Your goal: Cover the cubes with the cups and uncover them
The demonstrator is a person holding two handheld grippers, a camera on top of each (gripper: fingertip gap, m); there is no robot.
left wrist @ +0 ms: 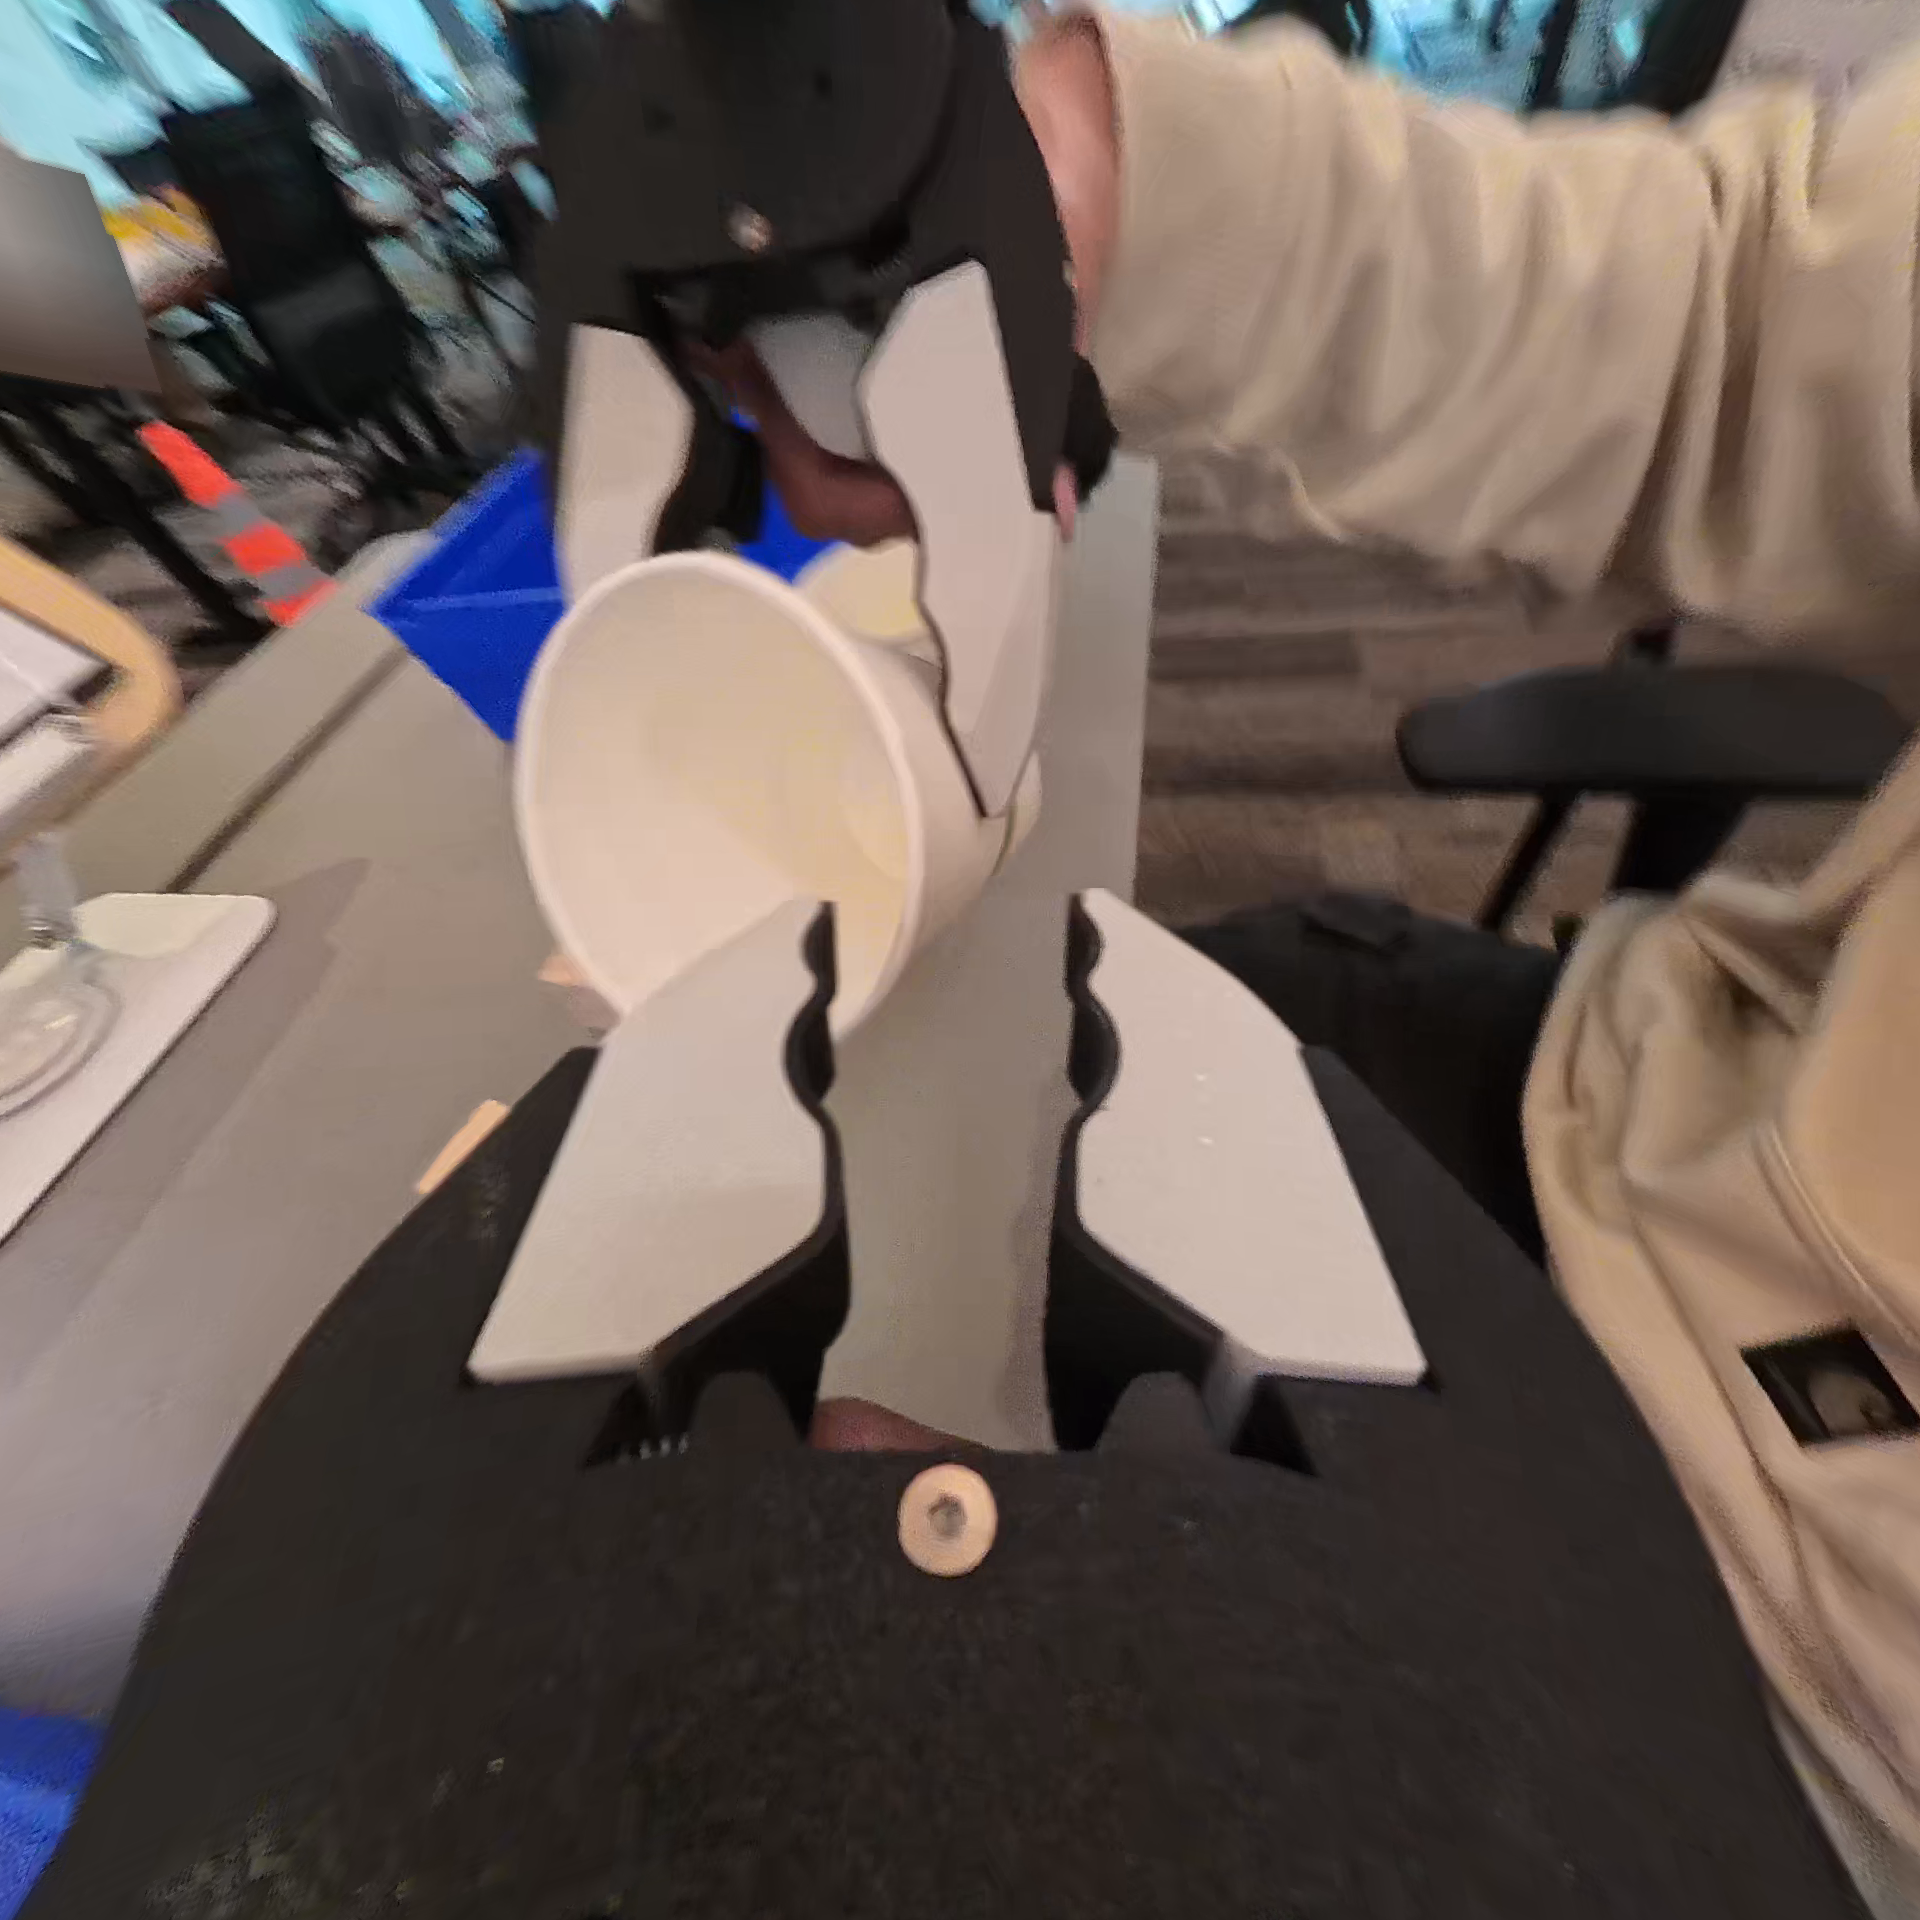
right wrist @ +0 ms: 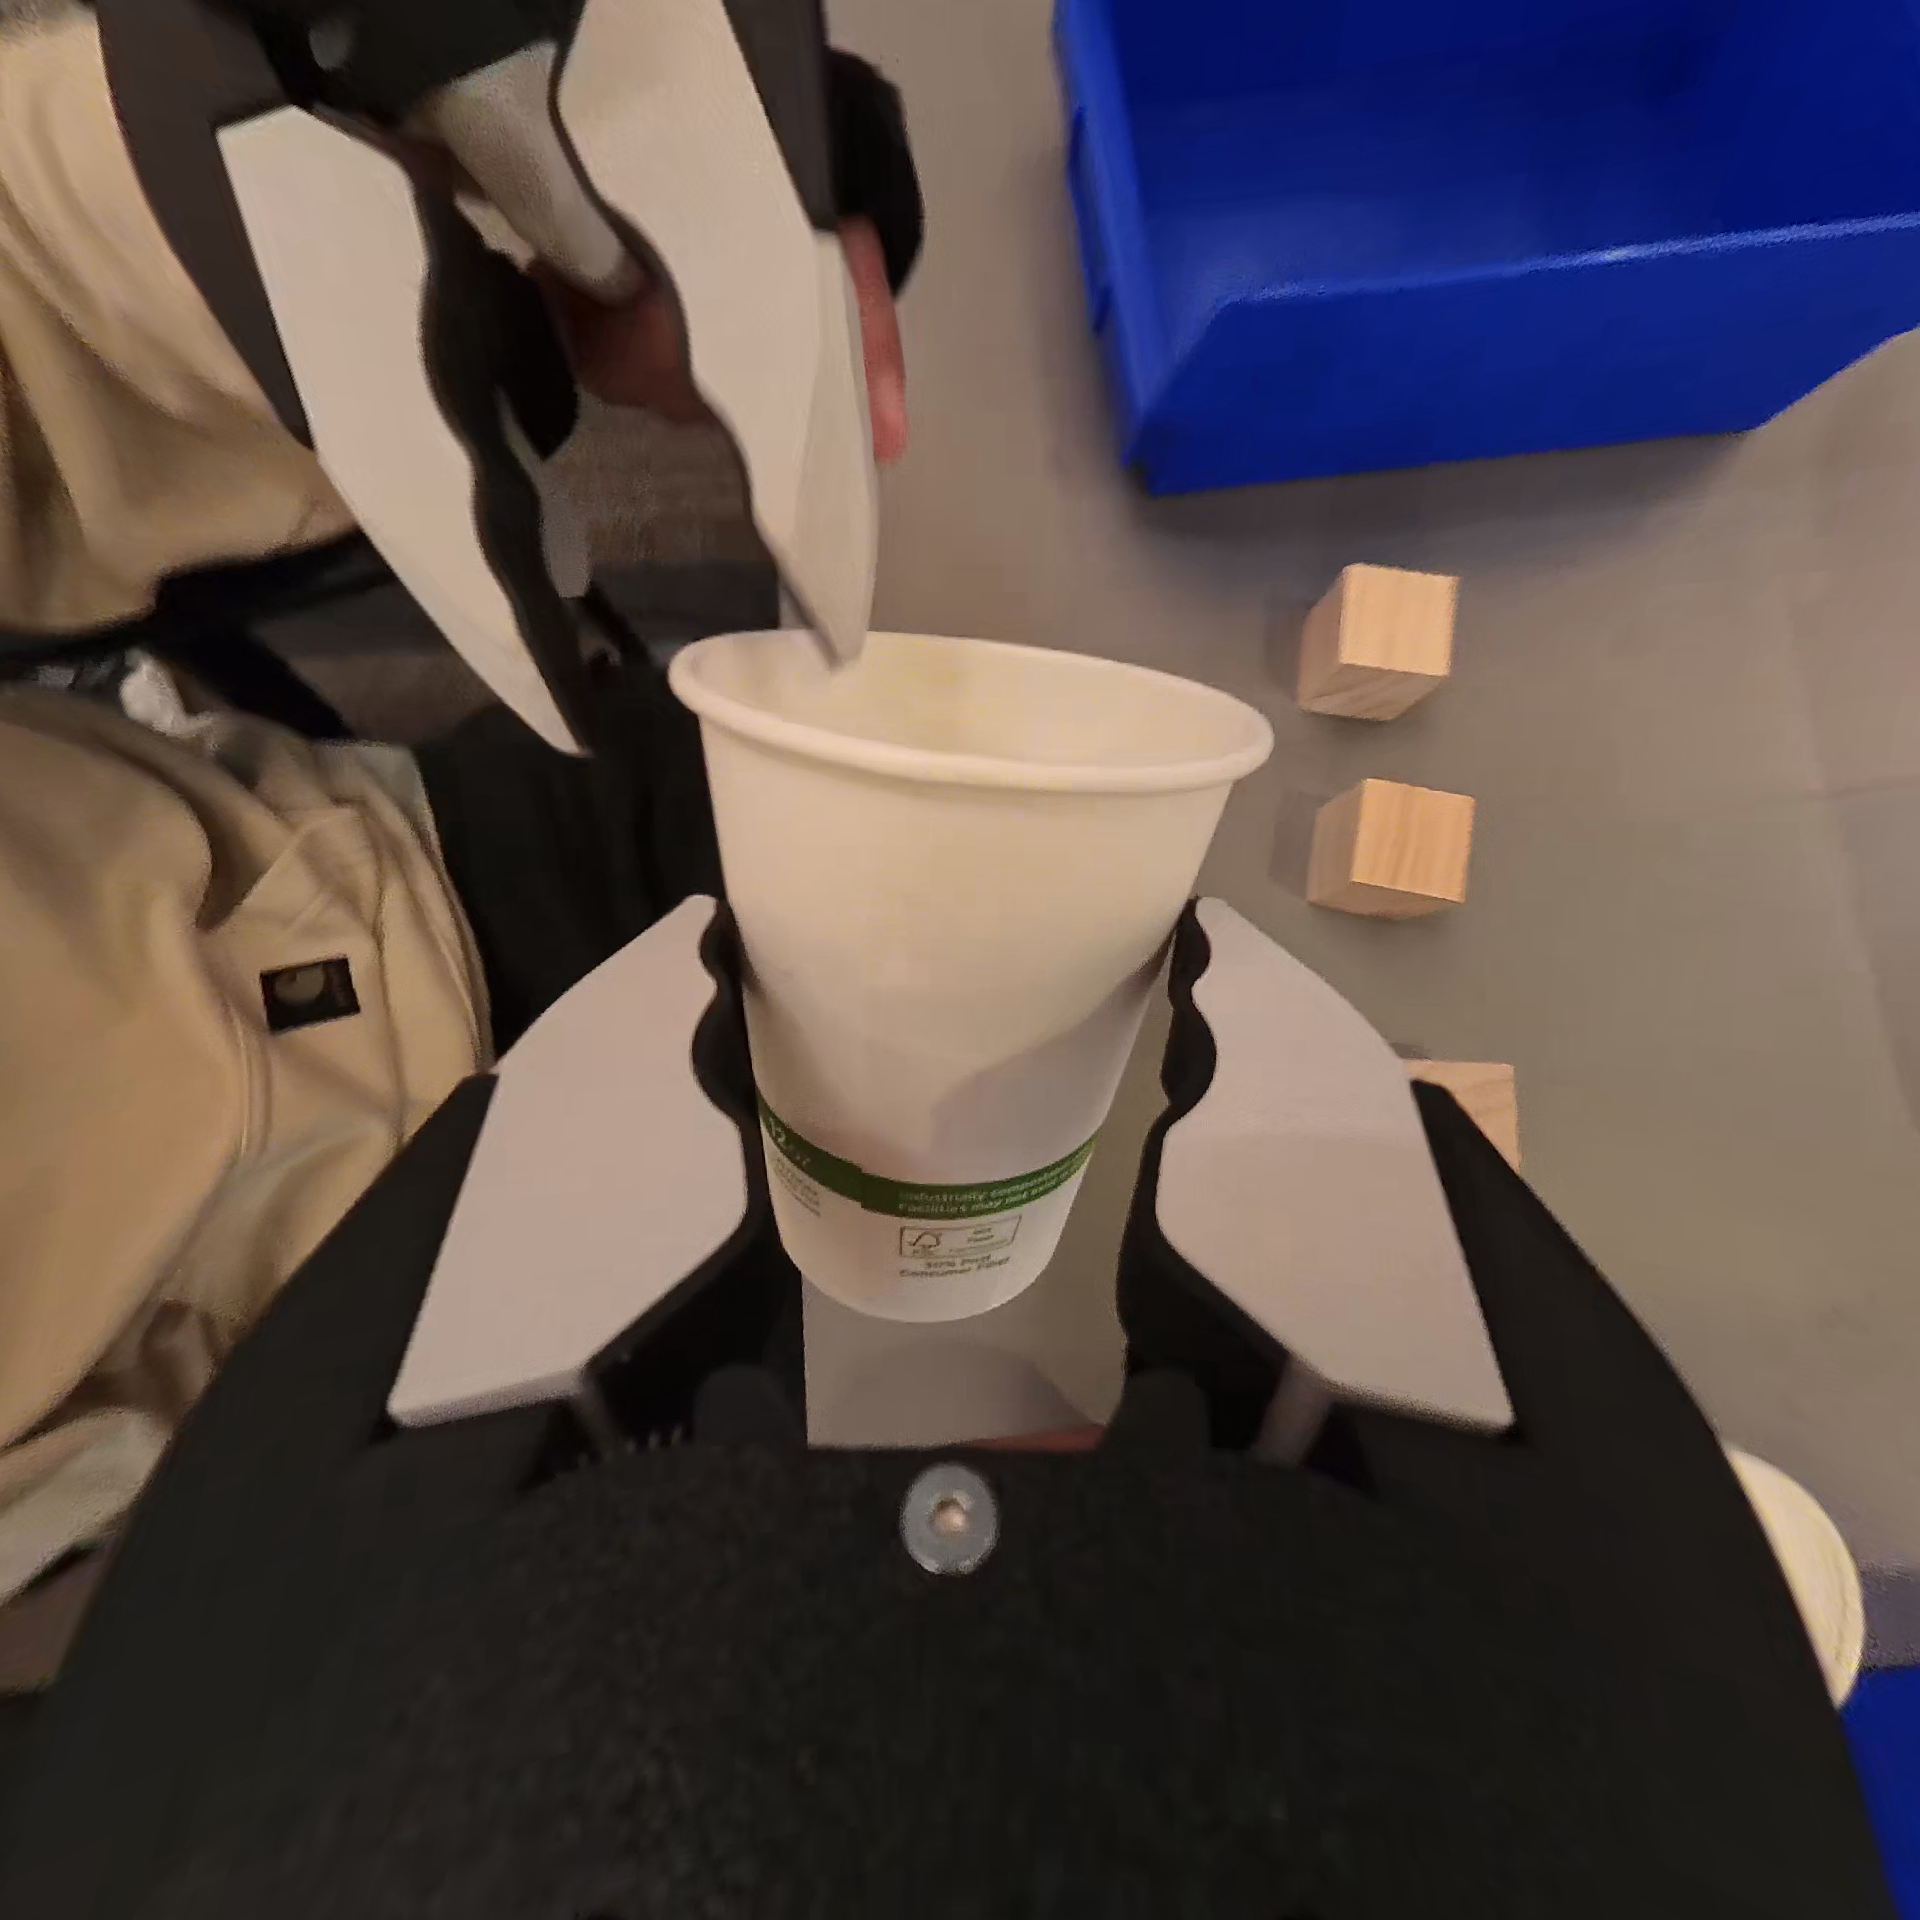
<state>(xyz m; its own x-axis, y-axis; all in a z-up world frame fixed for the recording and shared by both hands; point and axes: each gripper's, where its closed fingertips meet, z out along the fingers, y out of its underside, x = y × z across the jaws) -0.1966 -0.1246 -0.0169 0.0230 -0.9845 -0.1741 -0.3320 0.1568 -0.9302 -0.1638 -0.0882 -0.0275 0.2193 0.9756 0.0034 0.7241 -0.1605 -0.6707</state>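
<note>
My right gripper is shut on a white paper cup with a green band and holds it above the grey table. The cup wall is dented near one finger. In the left wrist view the cup tilts its mouth toward me, held by the right gripper. My left gripper is open; in the right wrist view the left gripper has one fingertip inside the cup's rim and one outside. Two wooden cubes lie bare on the table; a third is partly hidden.
A blue bin stands at the back of the table, also seen in the left wrist view. Another white cup peeks out at the lower right. A white mat with a glass item lies left. A black chair and the person's beige sleeve are right.
</note>
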